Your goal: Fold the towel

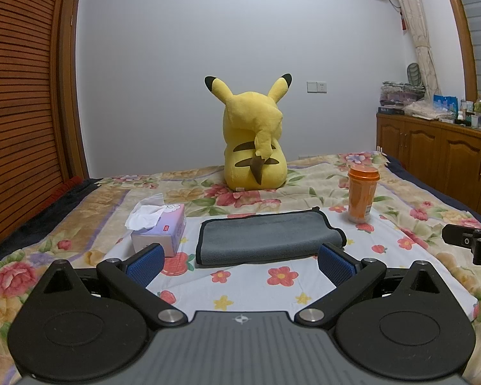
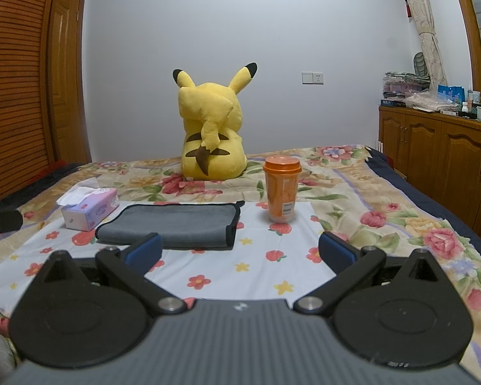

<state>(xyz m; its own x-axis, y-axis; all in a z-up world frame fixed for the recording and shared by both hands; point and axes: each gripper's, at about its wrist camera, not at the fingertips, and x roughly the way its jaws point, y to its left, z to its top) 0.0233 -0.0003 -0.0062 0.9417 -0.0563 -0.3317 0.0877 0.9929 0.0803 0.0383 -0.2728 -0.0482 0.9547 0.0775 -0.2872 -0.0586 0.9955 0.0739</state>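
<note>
A grey towel with black trim (image 1: pixel 266 237) lies folded flat on a white flowered cloth (image 1: pixel 256 288) on the bed. It also shows in the right wrist view (image 2: pixel 173 226), ahead and to the left. My left gripper (image 1: pixel 240 264) is open and empty, just short of the towel's near edge. My right gripper (image 2: pixel 240 252) is open and empty, to the right of the towel. Part of the right gripper shows at the right edge of the left wrist view (image 1: pixel 468 243).
A tissue box (image 1: pixel 160 229) stands left of the towel. An orange lidded cup (image 1: pixel 362 192) stands to its right. A yellow plush toy (image 1: pixel 255 141) sits behind. A wooden cabinet (image 1: pixel 439 157) is at the right, a slatted wardrobe (image 1: pixel 19 96) at the left.
</note>
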